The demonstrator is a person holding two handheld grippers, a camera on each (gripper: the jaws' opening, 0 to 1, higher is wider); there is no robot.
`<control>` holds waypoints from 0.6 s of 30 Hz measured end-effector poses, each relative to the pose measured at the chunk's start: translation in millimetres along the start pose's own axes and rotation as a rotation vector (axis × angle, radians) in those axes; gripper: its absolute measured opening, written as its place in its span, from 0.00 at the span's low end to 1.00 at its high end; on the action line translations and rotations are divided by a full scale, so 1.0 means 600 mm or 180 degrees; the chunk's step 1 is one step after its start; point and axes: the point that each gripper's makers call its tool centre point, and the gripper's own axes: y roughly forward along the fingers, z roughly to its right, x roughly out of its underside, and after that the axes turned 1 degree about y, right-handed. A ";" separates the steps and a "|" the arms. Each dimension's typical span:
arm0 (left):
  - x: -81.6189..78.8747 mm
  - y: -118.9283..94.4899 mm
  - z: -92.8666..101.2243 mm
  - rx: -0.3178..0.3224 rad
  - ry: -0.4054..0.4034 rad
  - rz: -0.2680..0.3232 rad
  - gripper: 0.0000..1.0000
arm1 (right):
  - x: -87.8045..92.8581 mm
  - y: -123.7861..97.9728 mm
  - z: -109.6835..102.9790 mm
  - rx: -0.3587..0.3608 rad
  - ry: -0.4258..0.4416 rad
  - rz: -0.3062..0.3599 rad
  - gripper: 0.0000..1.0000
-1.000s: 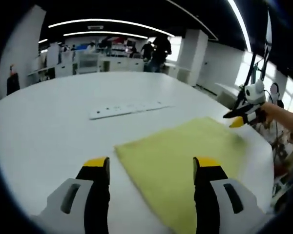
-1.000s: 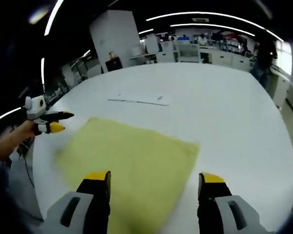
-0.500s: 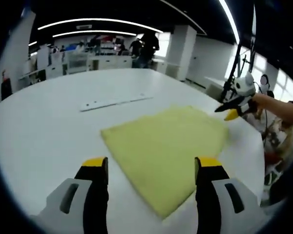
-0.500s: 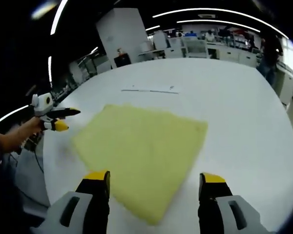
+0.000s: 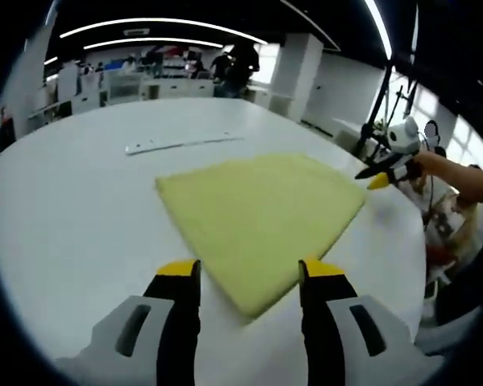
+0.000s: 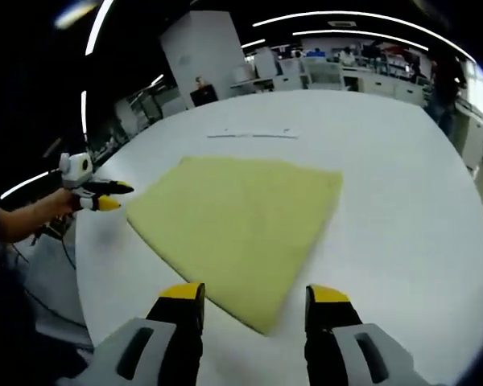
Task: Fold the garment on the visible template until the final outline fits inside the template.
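- Compared with a second ago, both views show more of the yellow cloth (image 5: 258, 217): its whole outline is now visible, and the near corner, before cut off between the jaws, lies free on the white table (image 5: 64, 209).
- We judge that we have pulled back to check the outline; we cannot make out the template.
- The left gripper (image 5: 248, 277) has its jaws apart and holds nothing; the cloth corner lies at 12 o'clock, just beyond the fingertips.
- The right gripper (image 6: 255, 299) is also open and empty; the cloth (image 6: 237, 221) corner lies between its yellow tips, not touching.
- A white strip (image 5: 181, 143) lies well apart, behind the cloth.
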 end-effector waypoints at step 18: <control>0.049 0.001 -0.003 -0.0036 -0.0430 -0.0122 0.13 | 0.035 -0.002 0.004 0.0023 0.0290 0.0047 0.09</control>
